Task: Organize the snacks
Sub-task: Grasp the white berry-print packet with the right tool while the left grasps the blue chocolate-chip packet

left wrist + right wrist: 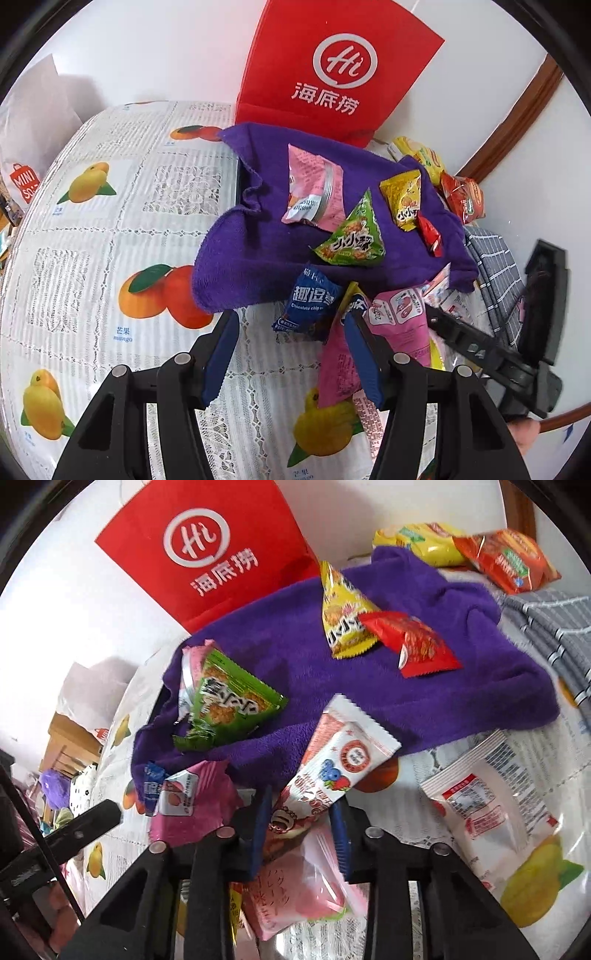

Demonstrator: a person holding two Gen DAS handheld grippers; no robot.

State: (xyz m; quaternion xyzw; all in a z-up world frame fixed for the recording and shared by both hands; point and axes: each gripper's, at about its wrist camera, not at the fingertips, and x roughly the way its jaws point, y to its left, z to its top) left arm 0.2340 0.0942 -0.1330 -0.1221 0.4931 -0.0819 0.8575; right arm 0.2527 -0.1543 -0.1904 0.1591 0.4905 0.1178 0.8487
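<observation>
the purple towel carries 4 loose snacks and may slide. my right gripper pinches the berry packet at the towel's near edge, maybe dragging a neighbour packet. my left gripper stays spread, empty.

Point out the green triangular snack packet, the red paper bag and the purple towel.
green triangular snack packet (352,236): left wrist view, on its printed front.
red paper bag (332,70): left wrist view, on the white round logo.
purple towel (295,653): right wrist view, on a bare patch between the packets.
</observation>
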